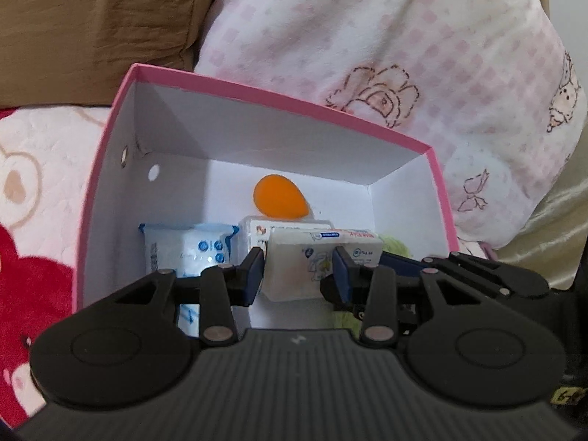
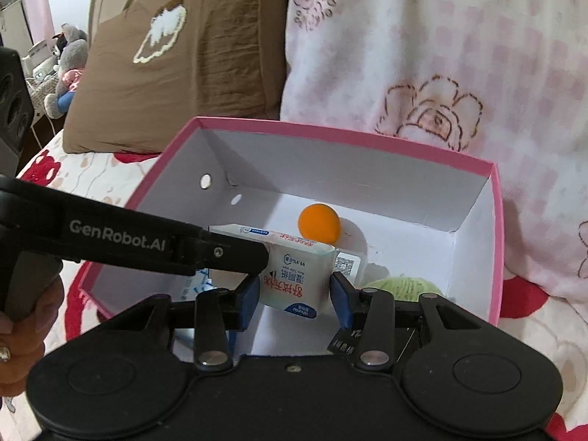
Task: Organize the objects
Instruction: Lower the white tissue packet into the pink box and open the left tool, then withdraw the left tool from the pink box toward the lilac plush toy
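Packs of wet wipes are hanging over the open pink box [image 1: 257, 88], one in each gripper. The left gripper [image 1: 298, 275] is grasping a white pack [image 1: 290, 272] by its short sides, pads pressing in; the right gripper [image 2: 294, 296] is clenching a second pack with red lettering [image 2: 294, 279] the same way. Both packs are looking light, soft and squashy under slick film, so a mid-body pinch across the narrow width is seeming safest. An orange ball [image 1: 277, 196], a blue-printed pack [image 1: 183, 253] and something pale green [image 2: 404, 288] are lying on the box floor
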Demonstrator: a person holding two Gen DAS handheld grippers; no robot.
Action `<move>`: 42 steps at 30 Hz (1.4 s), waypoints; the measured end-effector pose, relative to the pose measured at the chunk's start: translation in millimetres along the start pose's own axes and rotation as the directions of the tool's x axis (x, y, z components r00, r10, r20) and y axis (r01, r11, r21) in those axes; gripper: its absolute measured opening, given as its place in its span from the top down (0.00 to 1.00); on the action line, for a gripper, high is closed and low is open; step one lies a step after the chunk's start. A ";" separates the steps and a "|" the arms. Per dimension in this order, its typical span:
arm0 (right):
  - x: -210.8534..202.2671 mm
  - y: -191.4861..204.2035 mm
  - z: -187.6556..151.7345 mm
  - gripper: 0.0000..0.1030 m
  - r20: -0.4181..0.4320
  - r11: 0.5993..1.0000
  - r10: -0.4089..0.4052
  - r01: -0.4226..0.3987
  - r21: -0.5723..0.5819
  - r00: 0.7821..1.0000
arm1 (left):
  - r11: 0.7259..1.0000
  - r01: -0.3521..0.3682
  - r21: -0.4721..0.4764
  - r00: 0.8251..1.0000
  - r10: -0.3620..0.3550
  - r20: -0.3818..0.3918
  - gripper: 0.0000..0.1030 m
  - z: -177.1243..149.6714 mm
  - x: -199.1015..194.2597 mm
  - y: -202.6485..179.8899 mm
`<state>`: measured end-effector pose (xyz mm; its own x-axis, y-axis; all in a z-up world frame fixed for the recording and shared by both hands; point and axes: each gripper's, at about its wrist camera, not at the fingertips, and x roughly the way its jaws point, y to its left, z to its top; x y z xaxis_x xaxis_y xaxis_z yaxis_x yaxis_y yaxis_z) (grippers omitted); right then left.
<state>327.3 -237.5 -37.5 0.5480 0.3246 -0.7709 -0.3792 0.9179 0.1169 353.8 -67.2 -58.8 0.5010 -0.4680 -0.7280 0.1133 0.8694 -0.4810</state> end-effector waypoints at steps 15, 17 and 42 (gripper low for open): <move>28.5 -2.2 7.1 0.56 -0.038 0.998 -0.055 0.054 -0.036 0.998 | 0.999 -0.003 -0.041 1.000 0.003 -0.004 0.63 10.6 24.8 8.8; 28.5 -2.1 5.0 0.56 -0.032 0.997 -0.072 0.071 -0.037 0.997 | 0.999 -0.026 -0.020 1.000 0.025 -0.009 0.63 12.0 20.9 6.9; -122.6 44.3 -21.9 0.40 0.076 0.998 -0.056 0.058 -0.034 0.996 | 0.969 -0.156 0.190 0.986 0.163 -0.018 0.43 -24.7 -135.9 -35.6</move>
<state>226.9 -241.6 48.4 0.6235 0.2895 -0.7262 -0.3720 0.9269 0.0501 260.5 -38.5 45.2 0.4969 -0.3231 -0.8054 0.1945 0.9459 -0.2595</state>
